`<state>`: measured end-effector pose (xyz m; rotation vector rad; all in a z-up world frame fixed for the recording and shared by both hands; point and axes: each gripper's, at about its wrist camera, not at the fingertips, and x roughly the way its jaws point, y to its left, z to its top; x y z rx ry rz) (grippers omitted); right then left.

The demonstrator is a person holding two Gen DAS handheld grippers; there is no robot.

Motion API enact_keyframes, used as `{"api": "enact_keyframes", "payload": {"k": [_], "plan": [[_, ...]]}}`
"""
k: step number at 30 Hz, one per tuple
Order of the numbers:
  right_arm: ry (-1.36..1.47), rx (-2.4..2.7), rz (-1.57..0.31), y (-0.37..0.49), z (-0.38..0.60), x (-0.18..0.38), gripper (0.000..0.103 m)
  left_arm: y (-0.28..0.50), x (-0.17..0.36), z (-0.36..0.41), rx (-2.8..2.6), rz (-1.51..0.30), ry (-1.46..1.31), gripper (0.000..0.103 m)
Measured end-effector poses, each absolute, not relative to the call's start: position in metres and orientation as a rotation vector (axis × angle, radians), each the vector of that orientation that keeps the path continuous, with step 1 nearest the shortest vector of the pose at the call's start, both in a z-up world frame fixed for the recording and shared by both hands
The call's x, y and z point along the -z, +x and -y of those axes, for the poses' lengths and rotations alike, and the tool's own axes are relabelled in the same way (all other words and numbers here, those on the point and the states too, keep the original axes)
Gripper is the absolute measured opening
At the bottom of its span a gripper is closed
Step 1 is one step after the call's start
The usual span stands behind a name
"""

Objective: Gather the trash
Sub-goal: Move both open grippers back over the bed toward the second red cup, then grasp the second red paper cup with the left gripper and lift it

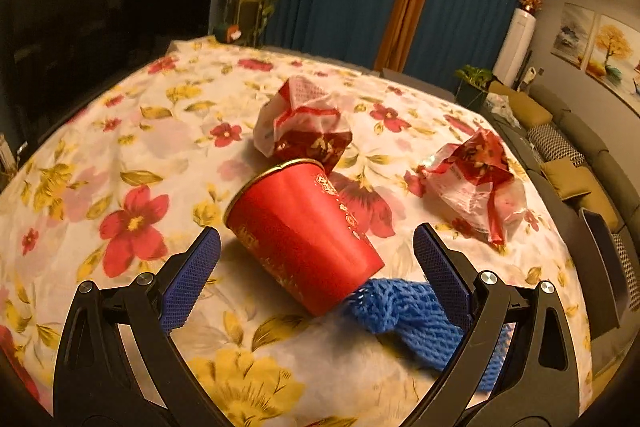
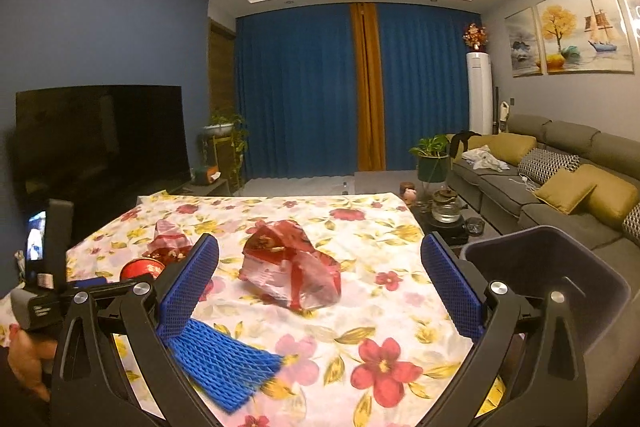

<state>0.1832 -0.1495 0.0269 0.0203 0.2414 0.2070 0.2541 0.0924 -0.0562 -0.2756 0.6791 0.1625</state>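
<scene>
The left claw (image 1: 316, 251) is spread wide and holds nothing; its two blue pads flank the red cup (image 1: 304, 231), which lies on its side on the flowered cloth of the desk (image 1: 132, 131), its gold-rimmed mouth turned away from the camera. The right claw (image 2: 320, 263) is likewise spread and empty, aimed at the crumpled red-and-clear wrapper (image 2: 290, 269) in the middle of the desk. Risk 1: the cup is round and tapered, so a squeeze across its wall may roll it or squirt it forward out of the pads; a hard squeeze would probably crush it. Risk 2: the blue foam net (image 1: 416, 315) touches the base of the cup and passes beneath the right-hand pad of the left claw, so closing may snag the net along with the cup. Risk 3: the cloth is loose and may bunch under a low pad. Risk 4: the dark bin (image 2: 548, 275) stands off the right edge of the desk, so a light wrapper could slip before reaching it. Count: one cup, two crumpled wrappers including the second wrapper (image 1: 304, 123) beyond the cup, one foam net, one bin.
</scene>
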Motion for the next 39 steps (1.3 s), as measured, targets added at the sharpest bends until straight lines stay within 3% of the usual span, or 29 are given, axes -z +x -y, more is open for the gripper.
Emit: {"api": "enact_keyframes", "payload": {"k": [4, 7, 15, 23, 39], "plan": [[0.022, -0.22, -0.258, 0.192, 0.146, -0.025, 0.097, 0.265, 0.066, -0.092, -0.161, -0.717, -0.28, 0.095], [0.032, -0.223, -0.274, 0.197, 0.146, -0.022, 0.097, 0.27, 0.074, -0.095, -0.154, -0.744, -0.297, 0.089], [0.041, -0.228, -0.301, 0.206, 0.142, -0.015, 0.097, 0.272, 0.083, -0.099, -0.114, -0.77, -0.345, 0.062], [0.03, -0.224, -0.325, 0.215, 0.139, -0.01, 0.097, 0.265, 0.079, -0.1, -0.098, -0.731, -0.348, 0.06], [-0.025, -0.201, -0.459, 0.273, 0.107, 0.02, 0.093, 0.246, 0.001, -0.081, -0.051, -0.459, -0.251, 0.06]]}}
